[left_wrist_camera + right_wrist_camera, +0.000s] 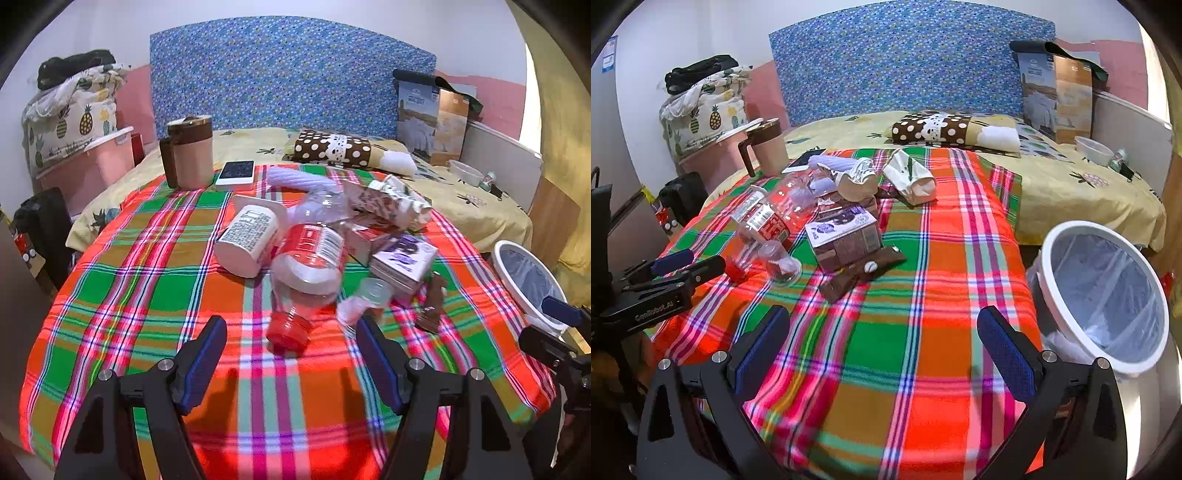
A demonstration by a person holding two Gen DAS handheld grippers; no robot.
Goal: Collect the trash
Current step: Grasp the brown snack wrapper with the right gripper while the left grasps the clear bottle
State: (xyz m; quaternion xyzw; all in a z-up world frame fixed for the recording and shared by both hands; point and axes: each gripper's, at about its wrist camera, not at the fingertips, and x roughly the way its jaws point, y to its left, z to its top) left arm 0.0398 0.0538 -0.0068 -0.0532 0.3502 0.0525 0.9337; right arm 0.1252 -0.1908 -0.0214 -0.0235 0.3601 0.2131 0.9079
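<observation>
1. Status: the left gripper (291, 332) hovers over the plaid cloth (147, 280) with its jaws wide apart and nothing between them. The right gripper (882, 332) hovers likewise, jaws apart and empty.
2. Trash location: the pile lies at the middle of the cloth. In the left view, the plastic bottle (310, 258) with the red cap (288, 330) lies at 12 o'clock from the left gripper, cap end nearest. A white cup (249, 240) touches it at 10 o'clock. A purple carton (402, 258) and a small clear cup (373, 293) lie at 1 o'clock, and a brown wrapper (432, 302) lies further out at 2 o'clock.
3. Bin location: the lined bin (1108, 295) stands off the edge of the cloth, at 2 o'clock from the right gripper.
4. Recommended step: take the bottle first, as it probably offers the clearest access.
5. Advance the left gripper toward 12 o'clock until the fingers (207, 354) straddle the neck just behind the cap.
6. Close gently; the thin wall likely buckles under force.
7. Lift straight up so that the white cup and clear cup do not roll.
8. Leave the mug (192, 151) and phone (236, 171) at 11 o'clock alone; they do not look like trash.
</observation>
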